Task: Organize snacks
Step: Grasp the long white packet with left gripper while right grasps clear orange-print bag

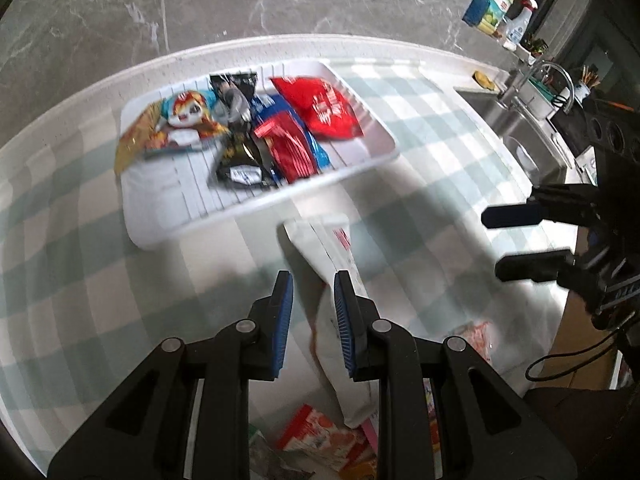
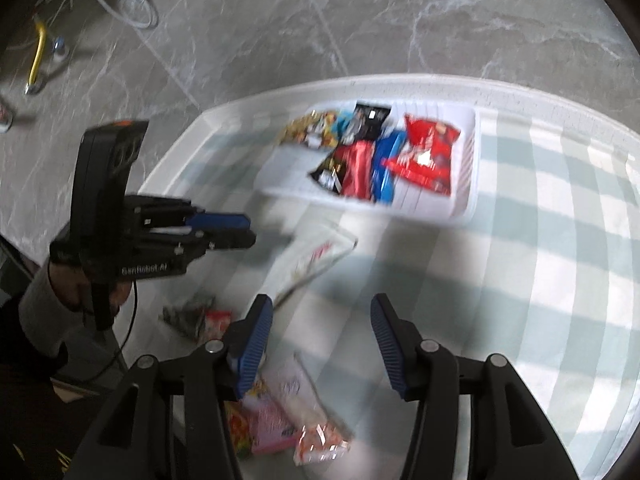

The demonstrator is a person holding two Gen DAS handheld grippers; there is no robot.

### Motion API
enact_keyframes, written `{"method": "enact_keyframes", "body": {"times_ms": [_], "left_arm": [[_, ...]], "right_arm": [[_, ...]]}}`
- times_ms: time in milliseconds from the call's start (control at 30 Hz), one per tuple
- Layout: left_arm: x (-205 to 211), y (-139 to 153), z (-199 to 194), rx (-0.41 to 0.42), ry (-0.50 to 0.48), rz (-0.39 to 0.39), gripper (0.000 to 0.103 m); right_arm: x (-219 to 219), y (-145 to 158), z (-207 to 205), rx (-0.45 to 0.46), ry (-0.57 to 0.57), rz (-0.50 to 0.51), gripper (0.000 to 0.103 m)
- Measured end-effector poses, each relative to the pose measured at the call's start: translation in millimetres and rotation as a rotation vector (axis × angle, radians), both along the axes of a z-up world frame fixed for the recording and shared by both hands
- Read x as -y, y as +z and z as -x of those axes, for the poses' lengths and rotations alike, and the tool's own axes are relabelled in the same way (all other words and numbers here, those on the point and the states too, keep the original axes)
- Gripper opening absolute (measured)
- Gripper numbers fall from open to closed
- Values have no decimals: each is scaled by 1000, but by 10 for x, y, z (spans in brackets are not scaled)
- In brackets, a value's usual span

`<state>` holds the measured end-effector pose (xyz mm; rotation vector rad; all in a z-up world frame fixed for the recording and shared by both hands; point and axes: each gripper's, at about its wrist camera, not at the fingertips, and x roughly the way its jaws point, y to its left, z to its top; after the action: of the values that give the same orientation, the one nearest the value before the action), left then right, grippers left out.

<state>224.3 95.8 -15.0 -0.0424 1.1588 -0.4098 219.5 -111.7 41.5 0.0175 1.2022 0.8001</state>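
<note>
A white tray (image 1: 360, 162) on the checked tablecloth holds several snack packs, among them a red bag (image 1: 326, 108) and a cartoon-printed pack (image 1: 180, 120); the tray also shows in the right wrist view (image 2: 464, 204). A white snack pack (image 1: 328, 252) lies on the cloth in front of the tray, also seen in the right wrist view (image 2: 316, 256). My left gripper (image 1: 312, 284) hovers over this pack with its jaws apart; the pack passes under the right finger. My right gripper (image 2: 322, 312) is open and empty above the cloth. Loose snacks (image 2: 280, 412) lie near the table's front edge.
A sink with a tap (image 1: 548, 80) and bottles (image 1: 500, 12) stand at the far right. More loose packs (image 1: 320, 436) lie below my left gripper. The table edge and marble floor (image 2: 280, 32) lie beyond the tray.
</note>
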Motion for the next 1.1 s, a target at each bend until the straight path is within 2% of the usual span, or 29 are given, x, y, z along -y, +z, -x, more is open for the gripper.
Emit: {"method": "enact_keyframes", "body": {"times_ms": [367,800,833,900,933,967,1033,1100], "left_arm": [[201,-133,125,-44,-55,7,20],[241,-256,94,-77,-55,4,20],[249,-262,87,-79,-54,5,22],[260,-273,77,-82,-53,1,35],[264,-282,72,-87,-50,2,51],[262,-286,70,-92,-47,12,55],[280,-285,65,-96,-56,35,55],[308,-285,67,-83,-60,10,55]], "right_arm": [[-198,-397,506,-4,166,152,54],[-285,-685,643,-19,266,230,54],[-295,-696,648,-15,272,235,54],[-307,-704,660,-5,284,242,54],[-313,-708,662,-1,290,246,54],[-323,-708,665,1,294,248,54],[-336,-705,662,5,301,251,54],[-356,-710,662,9,307,254,54]]}}
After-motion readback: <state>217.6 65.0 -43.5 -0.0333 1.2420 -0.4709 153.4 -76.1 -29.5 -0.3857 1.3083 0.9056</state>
